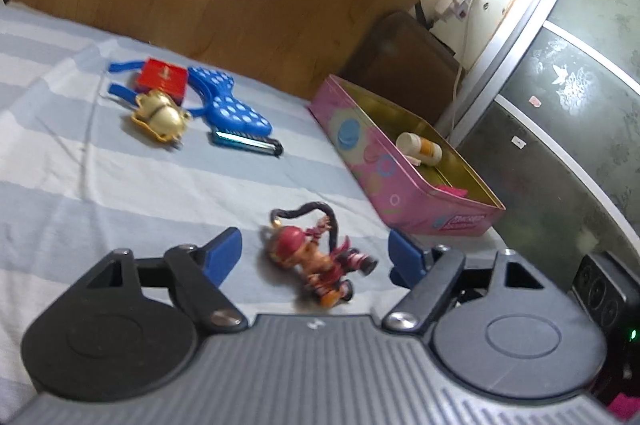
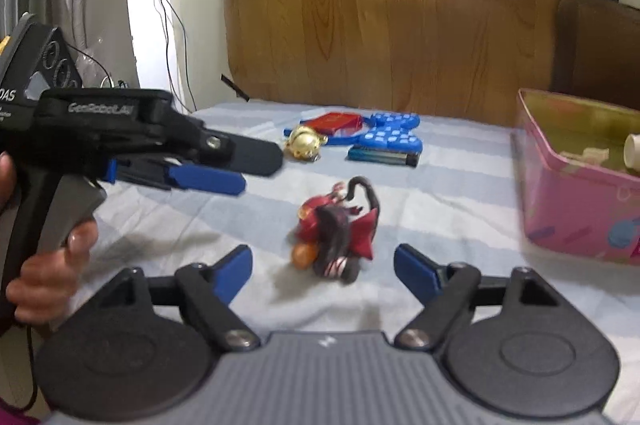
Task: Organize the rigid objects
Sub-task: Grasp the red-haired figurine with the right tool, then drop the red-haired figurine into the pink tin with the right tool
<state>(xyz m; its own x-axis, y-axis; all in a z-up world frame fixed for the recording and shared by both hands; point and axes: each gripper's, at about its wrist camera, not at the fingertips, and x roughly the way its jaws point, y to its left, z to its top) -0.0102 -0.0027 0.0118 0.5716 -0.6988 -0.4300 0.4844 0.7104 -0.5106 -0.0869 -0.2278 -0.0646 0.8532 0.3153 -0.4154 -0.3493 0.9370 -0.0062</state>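
Figurine point(image 1: 316, 261) time, by the look of it. It lies on its side on the striped bed point(image 1: 80, 165), right in front of both hand-held grippers, touching neither. Left hand-held gripper point(image 1: 314, 257) has its jaws spread wide with the toy lying between the blue pads, but nothing is pressing on it. Right hand-held gripper point(image 2: 323, 267) is the same: jaws wide apart, toy just ahead of the gap, nothing pinched.

Pink tin point(image 1: 404, 177) sits off to the right side of the bed with a little bottle point(image 1: 420, 149) already inside, so I'd guess that's where stuff goes. Further back there's a small pile still waiting: gold toy point(image 1: 160, 117), red box point(image 1: 164, 79), blue spotted thing point(image 1: 228, 101) and a lighter point(image 1: 248, 143), all close together and well apart from the tin.

So my read: we're at the pick-up step for the toy, nothing grabbed yet. Next move needs one hand-held gripper to slide in around the body and close. It's lumpy, with a thin curved tail sticking up, so I'd go for the chunky middle, not the tail. In the right view the left one hangs above the bed, off to the side, so the two could bump if both go in.
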